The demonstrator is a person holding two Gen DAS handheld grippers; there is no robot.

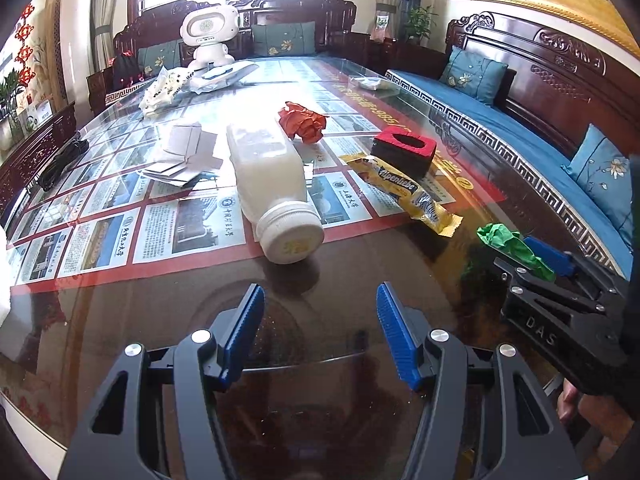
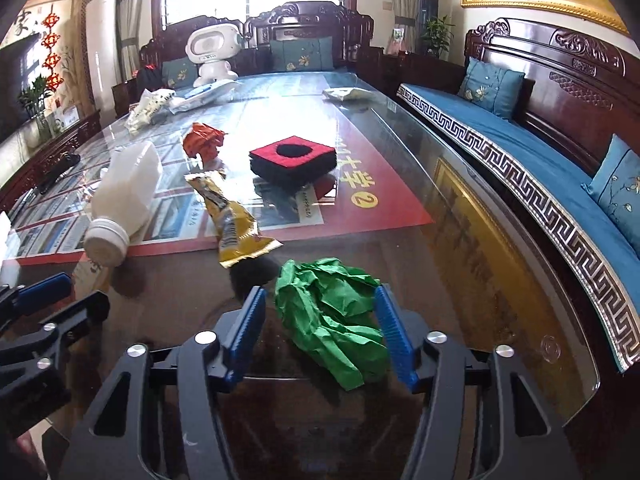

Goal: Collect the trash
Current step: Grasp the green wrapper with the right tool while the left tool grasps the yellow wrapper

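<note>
**mossy_k:** So where was the right gripper at in that shot? Looked like it was already on the green crumpled paper.

**tinkerdan:** Pretty much. Its jaws were wide, one on either side of the wad, which sat on the glass counter near the close edge. The right pad looked like it was touching the paper, the left pad had a gap. Nothing squeezed yet, I'd say.

**mossy_k:** Easy pick?

**tinkerdan:** My guess was yes. Crumpled paper is light and soft, so it should squash rather than resist. I'd have closed across the fat middle of the wad, not the thin tail pointing back at the camera, since that could just slide out. Glass is slick too, so the wad might skid if only one pad pushed it.

**mossy_k:** And the left gripper?

**tinkerdan:** Jaws wide with nothing in them, hovering over bare counter, with the white plastic bottle lying on its side just ahead, cap toward it.

**mossy_k:** Room to move?

**tinkerdan:** Decent. The yellow snack wrapper lay just beyond the wad, the red-topped black block farther back. The counter's right edge and the blue sofa were off to the right, well apart.
</note>
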